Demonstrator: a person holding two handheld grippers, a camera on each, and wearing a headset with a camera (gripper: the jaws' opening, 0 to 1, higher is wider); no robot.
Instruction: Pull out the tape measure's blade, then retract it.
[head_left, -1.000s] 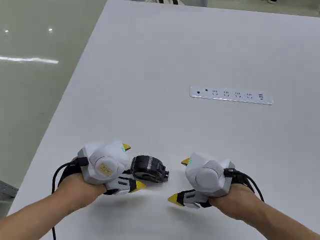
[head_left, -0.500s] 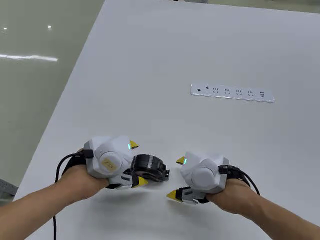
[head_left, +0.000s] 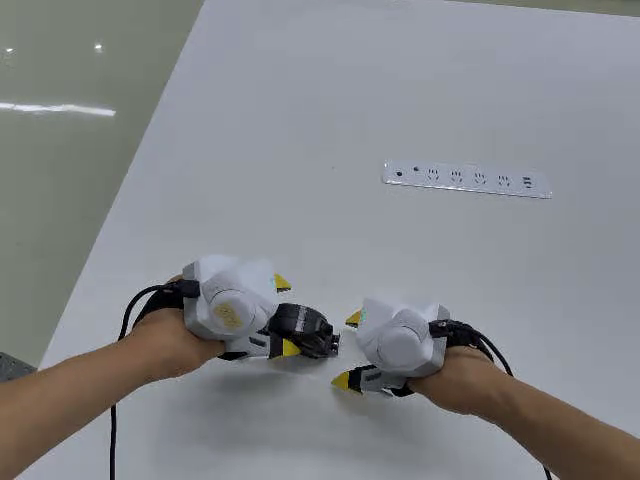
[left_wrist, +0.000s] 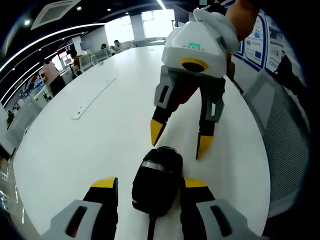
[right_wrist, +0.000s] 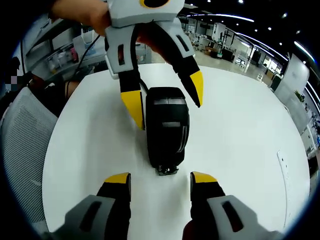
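Nose to nose at the near edge of the white table (head_left: 300, 150), our two grippers meet with the tape measure (head_left: 303, 332) between them. The left gripper (head_left: 287, 316) straddles the black case, one yellow-tipped jaw on either side. In the left gripper view one jaw lies against the case while a sliver of table shows at the other, so we cannot tell whether the case is clamped or merely bracketed. The right gripper (head_left: 346, 349) faces it, jaws spread wide and holding nothing. In the right gripper view the case lies straight ahead of those jaws, and the small metal hook (right_wrist: 167, 170) at the blade's end sits just beyond the tips, in line with the gap between them. No blade is out. A power strip (head_left: 466, 179) lies well beyond both grippers.

We judge the task to be at its very start: the approach to the hook, with the pull not yet begun. The next move calls for the right gripper to go forward until the hook is between its jaws and close on it squarely. The left must then grip the case firmly before the two draw apart in a straight line. A loose hold would let the case slide along.
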